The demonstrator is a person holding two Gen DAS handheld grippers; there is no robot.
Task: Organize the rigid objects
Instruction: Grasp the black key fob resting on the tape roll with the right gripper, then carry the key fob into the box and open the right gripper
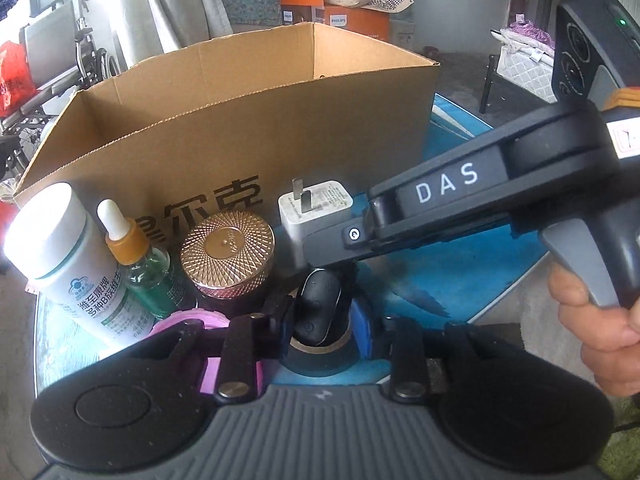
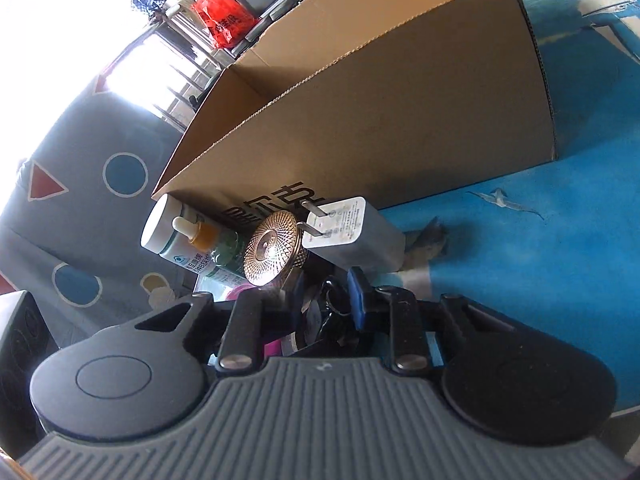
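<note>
So the box (image 1: pixel 248 120) sits open on the blue desk (image 2: pixel 540 264), and the small stuff is lined up right against its front wall: white bottle (image 1: pixel 68 256), green dropper (image 1: pixel 140 264), a jar with a gold lid (image 1: pixel 228 248), then the white charger (image 1: pixel 316 212) with prongs up. Closer to the camera there's a tape roll (image 1: pixel 320 354) with a black remote (image 1: pixel 318 308) standing in it, plus something pink (image 1: pixel 212 364) next to it. The right gripper (image 1: pixel 320 252) reaches in from the right, just over the remote and touching the charger. Can't tell whether its fingers are clamped on anything. The left gripper (image 1: pixel 320 312) has its fingers apart, either side of the remote.
</note>
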